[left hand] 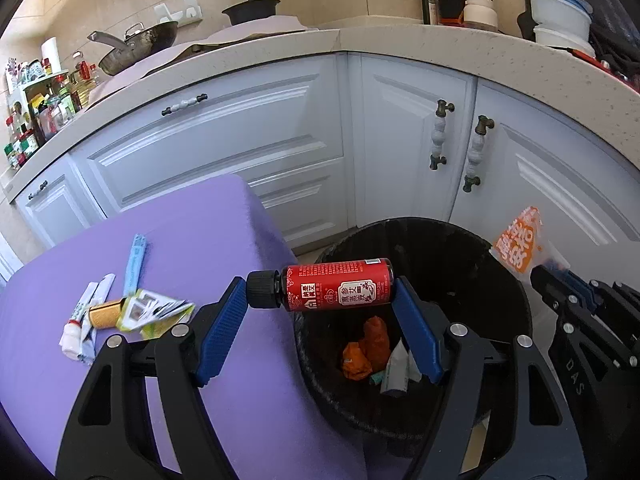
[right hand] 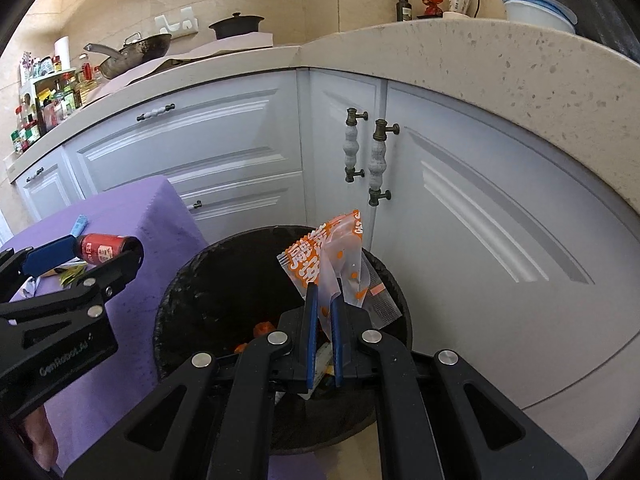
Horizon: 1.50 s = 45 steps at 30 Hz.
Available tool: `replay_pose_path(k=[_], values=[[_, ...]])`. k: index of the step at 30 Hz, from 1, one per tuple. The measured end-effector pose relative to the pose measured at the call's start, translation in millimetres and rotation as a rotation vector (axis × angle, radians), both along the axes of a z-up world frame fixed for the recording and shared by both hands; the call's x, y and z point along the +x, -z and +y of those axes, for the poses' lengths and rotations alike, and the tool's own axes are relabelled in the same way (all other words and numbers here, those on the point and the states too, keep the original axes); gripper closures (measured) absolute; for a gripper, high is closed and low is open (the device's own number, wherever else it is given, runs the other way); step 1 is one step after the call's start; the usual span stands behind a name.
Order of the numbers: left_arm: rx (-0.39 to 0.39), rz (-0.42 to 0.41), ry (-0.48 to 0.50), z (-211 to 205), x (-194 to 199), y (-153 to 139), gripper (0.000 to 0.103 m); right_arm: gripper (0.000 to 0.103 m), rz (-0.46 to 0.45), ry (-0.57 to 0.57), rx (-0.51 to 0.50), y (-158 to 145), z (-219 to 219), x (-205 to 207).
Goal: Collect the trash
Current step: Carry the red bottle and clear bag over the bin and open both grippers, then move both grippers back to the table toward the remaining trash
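1. We hold the red bottle (left hand: pixel 338 285) lengthwise in the left gripper (left hand: pixel 320 300): one blue pad on the black cap, the other on the base. The bottle lies horizontal, over the near-left rim of the black bin (left hand: pixel 516 292), partly above the edge of the purple table (left hand: pixel 224 216)

2. The right gripper (right hand: pixel 323 316) has its fingers pressed nearly together, pinching the orange-and-clear plastic bag (right hand: pixel 334 252). The bag stands up from the pads, over the bin's far-right side

3. Inside the bin we see crumpled orange wrappers (left hand: pixel 366 346) and a pale packet (left hand: pixel 396 368) at the bottom

4. Left on the table: a white tube (left hand: pixel 86 312), a blue stick packet (left hand: pixel 135 258), a yellow-green box with crumpled paper (left hand: pixel 150 312), all close together, well apart from the bin

5. Judgement: we are at the drop step, both items carried and poised at the bin

6. Next move, as we read it: shift the bottle further over the opening before spreading the left fingers, since it may clip the rim or fall on the table; the bag can be released where it hangs
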<state>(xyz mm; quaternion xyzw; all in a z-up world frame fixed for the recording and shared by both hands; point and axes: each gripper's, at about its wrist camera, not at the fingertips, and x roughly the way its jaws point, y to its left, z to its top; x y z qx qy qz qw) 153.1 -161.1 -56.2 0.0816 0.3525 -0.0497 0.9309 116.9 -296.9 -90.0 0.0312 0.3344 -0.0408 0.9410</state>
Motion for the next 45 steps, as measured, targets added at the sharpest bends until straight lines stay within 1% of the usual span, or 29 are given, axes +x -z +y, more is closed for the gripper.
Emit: replay_pose_path(k=[4, 7, 9, 11, 12, 19, 25, 30, 34, 36, 40, 45], values=[[0.019, 0.007, 0.004, -6, 9, 6, 0.031, 0.096, 0.017, -0.005, 0.005, 7, -5, 9], [0.033, 0.011, 0.001, -8, 12, 10, 0.03, 0.091, 0.033, -0.001, 0.006, 12, -6, 14], [0.028, 0.023, 0.0, -8, 16, 12, 0.028, 0.081, 0.033, 0.008, 0.003, 13, -7, 14], [0.027, 0.028, -0.004, -8, 16, 14, 0.022, 0.073, 0.027, 0.019, 0.001, 12, -8, 13], [0.025, 0.028, -0.004, -8, 17, 14, 0.022, 0.071, 0.023, 0.023, -0.001, 11, -9, 11], [0.014, 0.025, -0.003, -6, 14, 10, 0.022, 0.068, 0.008, 0.043, -0.002, 4, -13, 7], [-0.002, 0.013, -0.022, 7, 8, 2, 0.022, 0.066, 0.002, 0.042, -0.001, 0, -10, 5], [-0.009, -0.003, -0.057, 33, -4, -6, 0.022, 0.063, -0.006, 0.015, 0.01, -5, 3, 3], [-0.013, -0.006, -0.101, 63, -14, -11, 0.022, 0.061, -0.014, -0.028, 0.019, -10, 23, 4], [-0.008, -0.012, -0.132, 83, -21, -14, 0.022, 0.056, -0.021, -0.059, 0.023, -13, 37, 4], [-0.009, -0.016, -0.2, 119, -33, -19, 0.021, 0.055, -0.035, -0.121, 0.023, -21, 66, 3], [0.001, -0.021, -0.295, 167, -47, -22, 0.021, 0.05, -0.044, -0.211, 0.026, -28, 106, 5]])
